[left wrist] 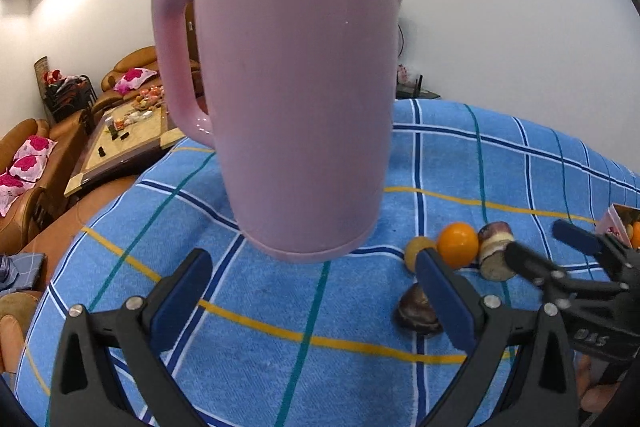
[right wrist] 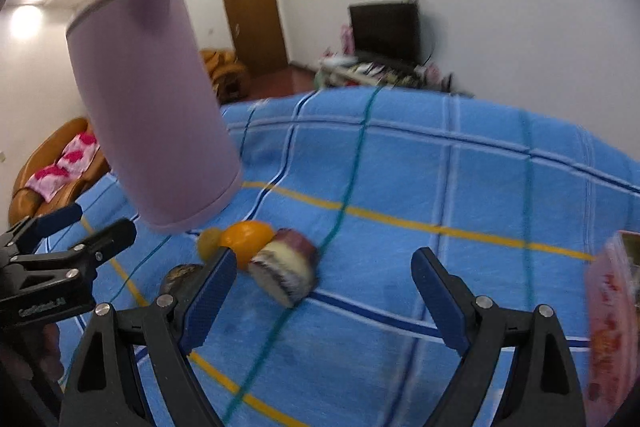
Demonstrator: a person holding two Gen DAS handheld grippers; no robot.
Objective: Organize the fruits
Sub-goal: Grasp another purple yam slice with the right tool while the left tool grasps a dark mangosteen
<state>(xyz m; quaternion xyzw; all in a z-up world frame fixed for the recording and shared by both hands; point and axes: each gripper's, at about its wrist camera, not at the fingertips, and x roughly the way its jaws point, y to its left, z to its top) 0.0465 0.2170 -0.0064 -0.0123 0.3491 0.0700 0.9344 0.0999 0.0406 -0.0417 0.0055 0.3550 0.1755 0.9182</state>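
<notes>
Jaws of the left gripper (left wrist: 318, 291) are being held wide apart in the left wrist view, with nothing between the blue pads (left wrist: 180, 301); only the blue checked cloth (left wrist: 280, 367) is being seen in the gap. A pink kettle (left wrist: 296, 87) is being shown upright on the cloth just beyond the fingertips, handle to the left and spout to the right. Right of the kettle's base, a cluster of fruit is being observed: a small yellow fruit (left wrist: 412, 251), an orange (left wrist: 458, 243) touching it, and a cut purple-skinned piece (left wrist: 496, 255) just beside the orange. A dark brown fruit (left wrist: 414, 311) is lying nearer the camera, partly hidden behind the left gripper's right finger. The right gripper (left wrist: 552, 247) is being seen entering from the right edge, its fingers spread near the purple-skinned piece. A pink box (left wrist: 614, 227) is being partly shown at the far right, with something orange inside.

Jaws of the right gripper (right wrist: 320, 291) are likewise being held wide open in the right wrist view, empty. The picture is being blurred. The purple-skinned piece (right wrist: 286, 269) is lying just ahead of the left pad, apart from it. The orange (right wrist: 246, 239) and yellow fruit (right wrist: 208, 241) are sitting behind it, the dark fruit (right wrist: 182, 275) further left. The kettle (right wrist: 152, 107) is appearing upper left, the left gripper (right wrist: 80, 227) at the left edge, the pink box (right wrist: 610, 319) at the right edge.
</notes>
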